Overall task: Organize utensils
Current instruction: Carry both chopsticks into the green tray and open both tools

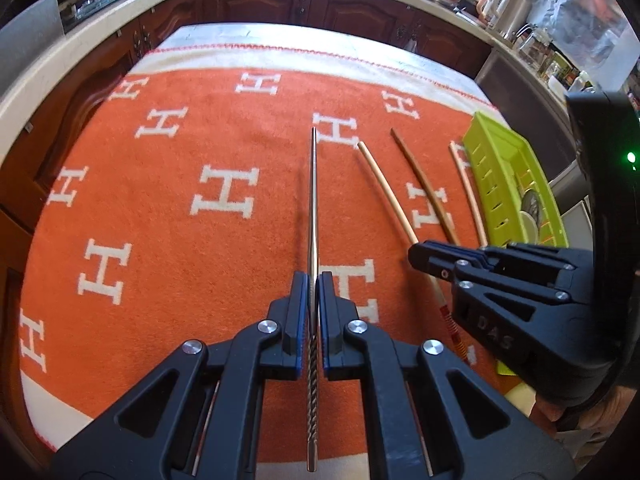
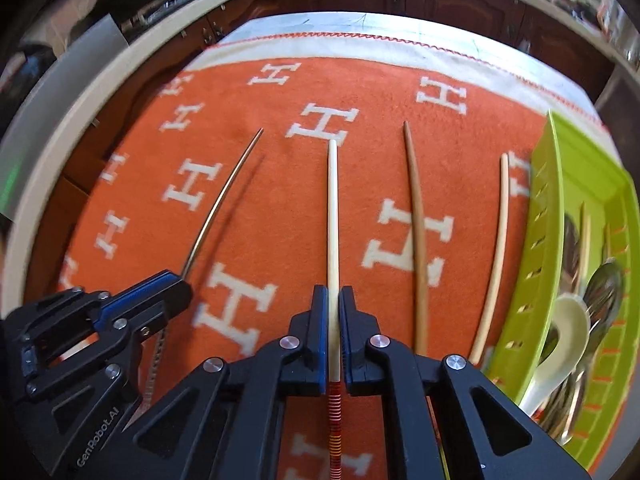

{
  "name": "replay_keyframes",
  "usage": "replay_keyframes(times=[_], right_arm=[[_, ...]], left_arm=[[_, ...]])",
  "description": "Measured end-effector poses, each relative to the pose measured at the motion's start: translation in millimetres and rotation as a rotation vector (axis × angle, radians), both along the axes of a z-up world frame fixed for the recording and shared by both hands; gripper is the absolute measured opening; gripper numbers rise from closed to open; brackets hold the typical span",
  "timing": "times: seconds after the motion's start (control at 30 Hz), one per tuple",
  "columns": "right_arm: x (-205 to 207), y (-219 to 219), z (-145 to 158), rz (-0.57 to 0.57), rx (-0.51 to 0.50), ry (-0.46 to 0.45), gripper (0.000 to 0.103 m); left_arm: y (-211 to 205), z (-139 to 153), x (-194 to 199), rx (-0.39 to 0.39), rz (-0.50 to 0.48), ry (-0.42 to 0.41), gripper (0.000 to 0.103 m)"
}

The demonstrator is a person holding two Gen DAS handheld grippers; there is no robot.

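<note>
My left gripper [image 1: 313, 280] is shut on a metal chopstick [image 1: 313, 200] that points forward over the orange cloth [image 1: 200, 140]; it also shows in the right wrist view [image 2: 216, 208]. My right gripper [image 2: 333, 296] is shut on a cream chopstick [image 2: 333, 208] with a red-ringed end; it shows in the left wrist view [image 1: 386, 184]. A brown chopstick [image 2: 416, 220] and another cream chopstick [image 2: 498, 240] lie on the cloth to the right. A green tray [image 2: 548, 216] at the right holds spoons [image 2: 604, 288] and a white ladle spoon [image 2: 568, 328].
The orange cloth with white H marks covers a table. Dark wooden cabinets [image 1: 280, 0] and a pale counter [image 1: 40, 80] ring the table. Kettle and kitchen items [image 1: 504, 4] stand at the back right.
</note>
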State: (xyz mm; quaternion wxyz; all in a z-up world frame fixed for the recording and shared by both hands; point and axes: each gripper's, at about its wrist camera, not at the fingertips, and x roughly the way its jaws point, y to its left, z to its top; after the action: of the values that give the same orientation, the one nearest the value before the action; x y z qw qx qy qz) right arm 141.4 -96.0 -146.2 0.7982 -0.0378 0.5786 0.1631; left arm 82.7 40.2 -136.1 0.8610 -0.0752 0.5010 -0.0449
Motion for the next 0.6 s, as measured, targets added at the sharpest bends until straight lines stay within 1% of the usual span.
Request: replay_keyframes(times=[0.13,0.17,0.2,0.27,0.4,0.53,0.6], right_arm=[[-9.1,-20.7,20.6,-0.043,0.149,0.009,0.005],[-12.2,-29.8,28.4,-0.061,0.198,0.014,0.005],[-15.4,-37.9,36.2,-0.076,0.226,0.007,0.005],[-22.4,-52.8,52.3,-0.103,0.248,-0.017,0.005],[-36.3,-93.6,93.9,-0.187,0.299,-0.092,0.005],[-47.3,-139.4,128.4,-0.274,0.313,-0.162,0.005],[-52.0,-159.2,138.6,-0.316,0.303,-0.193,0.005]], left_arm=[[-3.0,17.0,-8.2,0.002,-0.01,-0.036,0.004],[-4.5,20.3,-9.6,0.002,-0.015,-0.04,0.004],[-5.3,22.3,-10.3,0.001,-0.019,-0.043,0.004],[-11.0,29.9,-13.3,-0.004,-0.035,-0.05,0.003],[-29.3,47.6,-16.0,-0.024,-0.089,-0.065,0.003],[-60.6,75.6,-14.0,-0.064,-0.169,-0.1,0.003],[-76.9,85.8,-12.2,-0.076,-0.201,-0.112,0.003]])
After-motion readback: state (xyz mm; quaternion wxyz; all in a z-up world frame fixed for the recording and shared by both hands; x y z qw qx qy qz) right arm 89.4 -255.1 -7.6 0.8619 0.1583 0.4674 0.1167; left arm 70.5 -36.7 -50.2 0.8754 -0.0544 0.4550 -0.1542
